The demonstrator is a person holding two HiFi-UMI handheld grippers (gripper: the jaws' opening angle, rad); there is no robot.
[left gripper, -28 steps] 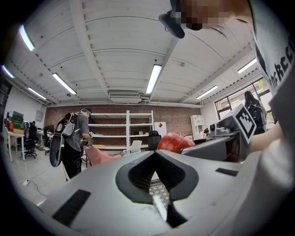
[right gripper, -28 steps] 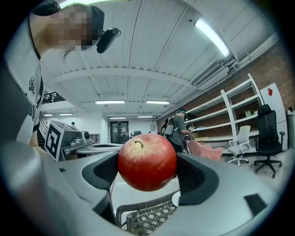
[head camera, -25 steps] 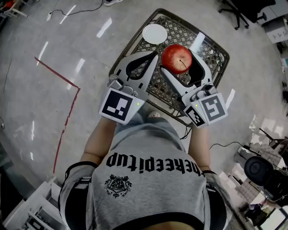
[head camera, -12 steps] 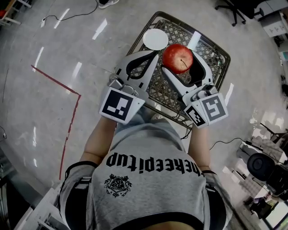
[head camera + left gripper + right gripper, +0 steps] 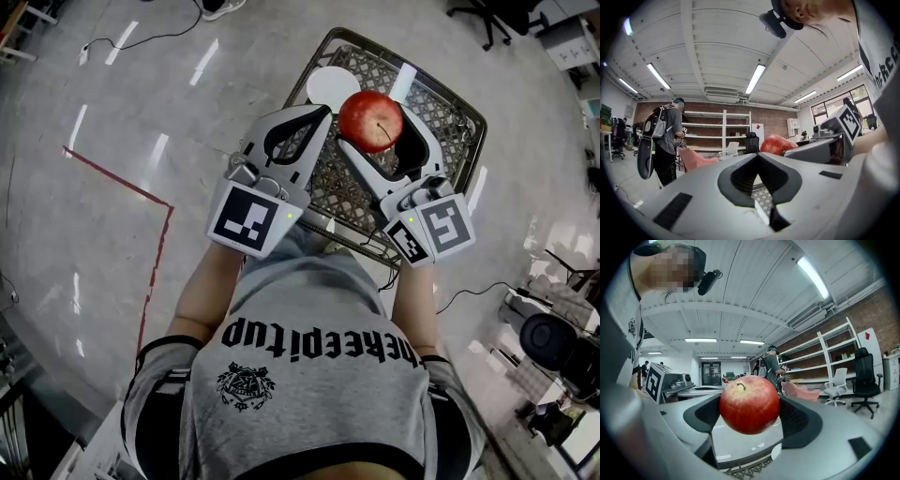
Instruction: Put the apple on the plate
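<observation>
A red apple (image 5: 370, 120) hangs above a wire-mesh table (image 5: 349, 192), with my right gripper (image 5: 377, 133) shut on it. In the right gripper view the apple (image 5: 749, 403) fills the gap between the grey jaws, stem up. A small white plate (image 5: 330, 85) lies on the mesh at the table's far left corner, just left of and beyond the apple. My left gripper (image 5: 324, 113) is shut with nothing in it, its tips level with the apple's left side. The left gripper view shows its closed jaws (image 5: 757, 155) and the apple (image 5: 777, 144) behind them.
The grey floor around the table carries a red tape line (image 5: 141, 187) at left and cables (image 5: 150, 37) at the top. An office chair (image 5: 487, 19) stands at top right. A person with a backpack (image 5: 663, 136) stands far off by shelves (image 5: 724, 133).
The plate and table have slid slightly down and right in the head view, so the plate now sits closer to the held apple. Both grippers keep their states.
</observation>
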